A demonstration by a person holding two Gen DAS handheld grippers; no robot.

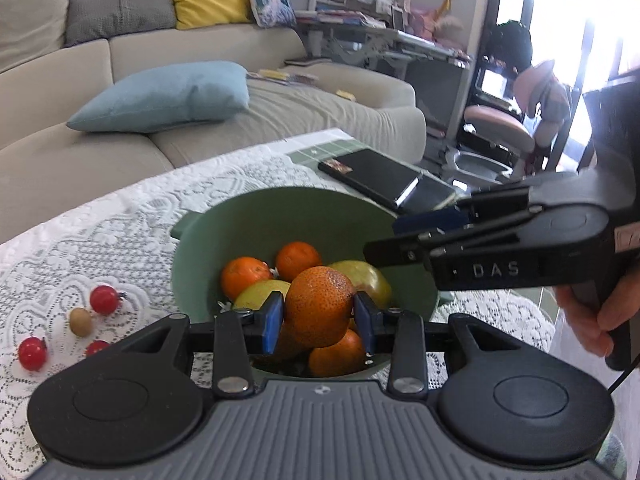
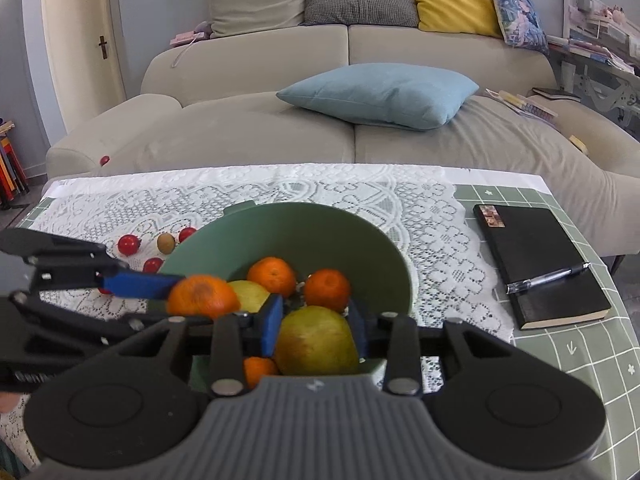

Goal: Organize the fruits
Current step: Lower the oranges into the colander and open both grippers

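A green bowl on the lace cloth holds several oranges and two yellow-green apples. My left gripper is shut on an orange and holds it over the bowl; the same orange shows in the right wrist view. My right gripper is closed around a yellow-green apple inside the bowl. The right gripper also shows from the side in the left wrist view. Small red fruits and a brown kiwi-like fruit lie on the cloth left of the bowl.
A black notebook with a pen lies on the green mat to the right of the bowl. A beige sofa with a blue pillow stands behind the table. One red fruit sits on the sofa's arm.
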